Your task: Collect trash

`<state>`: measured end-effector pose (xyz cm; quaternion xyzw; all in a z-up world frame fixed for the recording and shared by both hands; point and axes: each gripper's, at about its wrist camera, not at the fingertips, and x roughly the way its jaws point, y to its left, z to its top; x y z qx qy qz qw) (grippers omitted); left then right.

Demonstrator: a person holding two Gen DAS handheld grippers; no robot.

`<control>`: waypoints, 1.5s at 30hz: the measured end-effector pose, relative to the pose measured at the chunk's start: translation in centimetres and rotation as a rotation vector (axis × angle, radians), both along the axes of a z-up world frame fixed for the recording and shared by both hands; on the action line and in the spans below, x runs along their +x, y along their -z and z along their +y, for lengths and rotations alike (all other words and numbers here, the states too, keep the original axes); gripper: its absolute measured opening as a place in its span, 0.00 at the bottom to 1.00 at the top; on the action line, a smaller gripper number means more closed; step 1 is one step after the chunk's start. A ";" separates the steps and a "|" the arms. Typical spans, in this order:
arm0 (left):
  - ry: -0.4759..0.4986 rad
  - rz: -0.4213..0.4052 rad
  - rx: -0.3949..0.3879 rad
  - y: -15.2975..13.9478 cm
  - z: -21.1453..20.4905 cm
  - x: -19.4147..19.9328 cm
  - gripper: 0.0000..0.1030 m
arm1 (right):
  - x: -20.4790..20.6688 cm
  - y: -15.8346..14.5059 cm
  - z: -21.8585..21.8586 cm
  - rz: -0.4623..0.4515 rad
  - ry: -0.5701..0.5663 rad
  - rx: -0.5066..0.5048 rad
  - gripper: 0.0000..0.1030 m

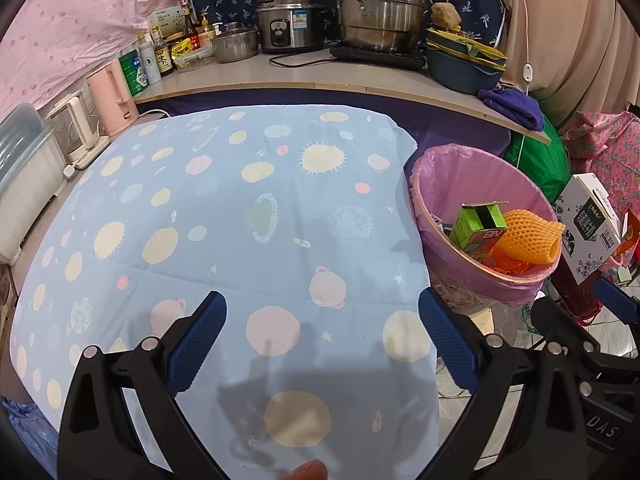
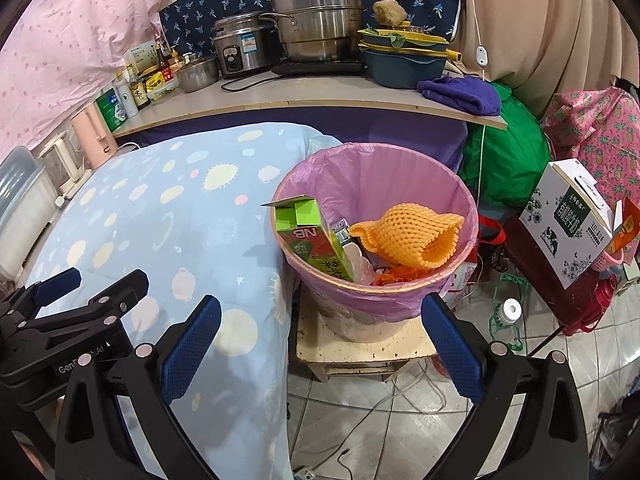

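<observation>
Beside the trash bin [image 2: 376, 240], both grippers spread wide, nothing between the jaws.

Right gripper [image 2: 320, 340] hangs over the bin's near rim and the small wooden stool [image 2: 360, 350] under it, blue pads apart, gripping nothing. Left gripper [image 1: 322, 340] gapes just as wide over the blue planet-print cloth [image 1: 224, 216], left of the bin. Inside the pink-lined bin: green carton [image 2: 310, 236] leaning on the left wall, orange foam fruit net [image 2: 416, 236] right of it, orange scraps below. White milk box [image 2: 568, 220] sits right of the bin.
</observation>
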<state>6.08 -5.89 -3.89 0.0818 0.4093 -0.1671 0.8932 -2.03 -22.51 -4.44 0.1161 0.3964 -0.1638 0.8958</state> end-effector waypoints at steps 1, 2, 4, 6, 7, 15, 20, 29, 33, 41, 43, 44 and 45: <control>0.000 0.000 0.001 0.0 -0.1 0.0 0.90 | 0.0 0.0 0.0 0.001 0.001 0.000 0.94; -0.001 0.000 0.003 0.0 -0.1 -0.1 0.90 | 0.0 0.1 0.0 0.001 0.001 0.001 0.94; 0.001 0.000 0.010 0.1 -0.1 -0.1 0.90 | 0.0 0.1 -0.1 0.002 0.001 -0.001 0.94; 0.002 0.003 0.013 0.2 -0.1 -0.1 0.90 | 0.0 0.1 -0.1 0.002 0.002 0.001 0.94; -0.001 0.002 0.015 0.2 0.0 -0.1 0.90 | 0.0 0.2 -0.1 0.002 0.002 -0.002 0.94; 0.010 -0.004 0.024 0.2 -0.2 -0.4 0.90 | 0.0 0.5 -0.1 0.007 0.002 -0.002 0.94; 0.004 -0.004 0.029 0.2 -0.4 -0.3 0.90 | 0.0 0.5 -0.3 0.011 0.002 -0.006 0.94; -0.013 0.011 0.056 0.8 -0.4 -0.4 0.90 | 0.0 0.7 -0.2 0.015 0.003 -0.006 0.94; -0.011 0.013 0.060 0.9 -0.5 -0.4 0.90 | -0.1 1.1 -0.4 0.019 0.004 -0.006 0.94; -0.001 0.027 0.061 1.1 -0.6 -0.4 0.90 | -0.2 1.2 -0.5 0.019 0.008 -0.007 0.94; 0.007 0.035 0.061 1.2 -0.8 -0.3 0.90 | -0.2 1.2 -0.6 0.019 0.009 -0.006 0.94; -0.001 0.033 0.064 1.3 -0.7 -0.4 0.90 | -0.2 1.3 -0.7 0.020 0.010 -0.006 0.94; -0.006 0.031 0.064 1.3 -0.7 -0.4 0.90 | -0.2 1.3 -0.7 0.022 0.012 -0.006 0.94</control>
